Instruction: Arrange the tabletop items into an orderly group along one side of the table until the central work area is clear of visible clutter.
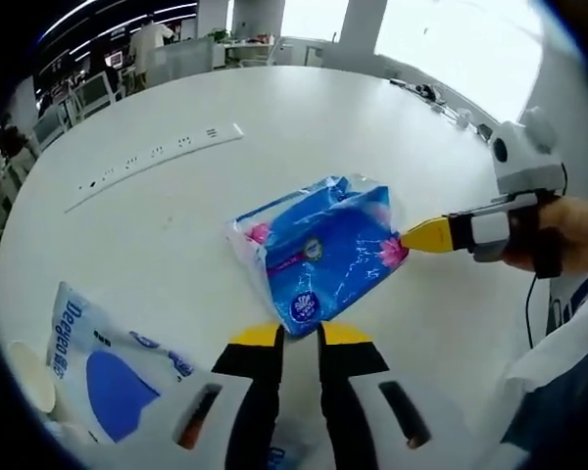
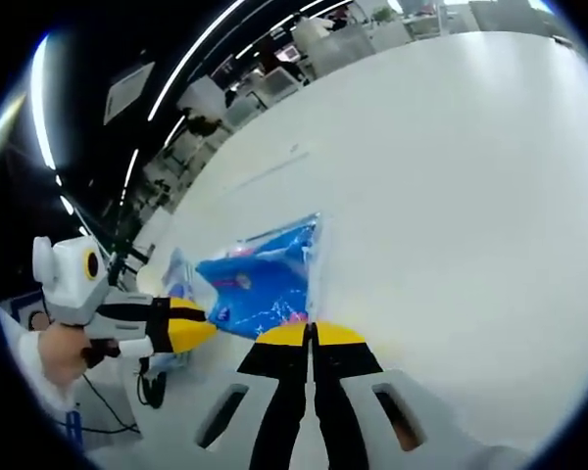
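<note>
A blue plastic tissue pack with pink print lies on the round white table. My left gripper has its yellow-tipped jaws closed in on the pack's near corner, with a narrow gap between them. My right gripper comes in from the right, held by a hand, and pinches the pack's right edge. In the right gripper view the blue pack sits just ahead of my right gripper, whose jaws are pressed together on its crinkled edge. The left gripper meets the pack's other end.
A white pouch with blue "Deqoo" print lies near the table's edge at lower left, next to a pale cup. A long white power strip lies farther out on the table. Desks and a person stand beyond the table.
</note>
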Demonstrator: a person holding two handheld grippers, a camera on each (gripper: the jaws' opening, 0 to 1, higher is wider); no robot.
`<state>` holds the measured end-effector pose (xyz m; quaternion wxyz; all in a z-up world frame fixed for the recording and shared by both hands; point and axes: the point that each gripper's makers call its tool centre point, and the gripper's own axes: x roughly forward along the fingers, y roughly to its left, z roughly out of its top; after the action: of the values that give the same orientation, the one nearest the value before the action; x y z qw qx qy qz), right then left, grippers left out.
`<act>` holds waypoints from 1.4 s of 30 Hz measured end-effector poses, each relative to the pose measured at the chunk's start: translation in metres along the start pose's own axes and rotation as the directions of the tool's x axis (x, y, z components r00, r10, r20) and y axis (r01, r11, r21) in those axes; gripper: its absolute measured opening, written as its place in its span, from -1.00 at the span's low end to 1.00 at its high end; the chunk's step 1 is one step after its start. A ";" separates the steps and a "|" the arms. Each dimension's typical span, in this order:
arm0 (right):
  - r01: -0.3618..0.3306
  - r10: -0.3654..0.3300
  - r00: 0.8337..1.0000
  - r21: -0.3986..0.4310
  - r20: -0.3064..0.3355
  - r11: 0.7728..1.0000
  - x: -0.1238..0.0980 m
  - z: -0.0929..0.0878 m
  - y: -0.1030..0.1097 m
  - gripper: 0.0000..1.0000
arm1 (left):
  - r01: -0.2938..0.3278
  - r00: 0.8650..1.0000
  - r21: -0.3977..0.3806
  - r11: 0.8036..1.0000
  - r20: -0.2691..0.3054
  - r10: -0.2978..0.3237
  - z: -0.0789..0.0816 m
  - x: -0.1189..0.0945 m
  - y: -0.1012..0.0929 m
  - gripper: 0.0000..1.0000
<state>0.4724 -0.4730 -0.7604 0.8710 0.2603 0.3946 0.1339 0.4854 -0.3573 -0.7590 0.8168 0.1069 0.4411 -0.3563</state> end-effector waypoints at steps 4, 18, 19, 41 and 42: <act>0.000 0.000 1.000 -0.010 0.001 1.000 -0.002 -0.002 0.000 -1.00 | -0.025 1.000 0.006 1.000 0.005 0.025 -0.001 -0.006 0.003 -0.57; -0.114 0.121 0.968 -0.044 0.219 0.992 -0.036 0.036 0.011 -0.42 | -0.068 0.976 -0.136 0.988 0.197 0.094 0.015 -0.052 0.017 -0.29; -0.131 0.141 0.956 -0.055 0.258 0.990 -0.041 0.044 0.015 -0.38 | -0.058 0.969 -0.160 0.985 0.227 0.094 0.018 -0.057 0.017 -0.25; -0.447 0.574 0.718 -0.371 0.394 0.814 -0.146 0.115 0.132 -1.00 | -0.099 0.790 -0.219 0.971 0.576 0.210 0.070 -0.167 0.028 0.03; -0.441 0.557 0.740 -0.354 0.378 0.825 -0.142 0.111 0.130 -1.00 | -0.113 0.792 -0.213 0.971 0.570 0.217 0.069 -0.166 0.028 0.00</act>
<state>0.4604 -0.4663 -0.5390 0.8954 0.2735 0.0696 0.3443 0.4895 -0.2892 -0.5901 0.9471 -0.0399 0.1832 -0.2606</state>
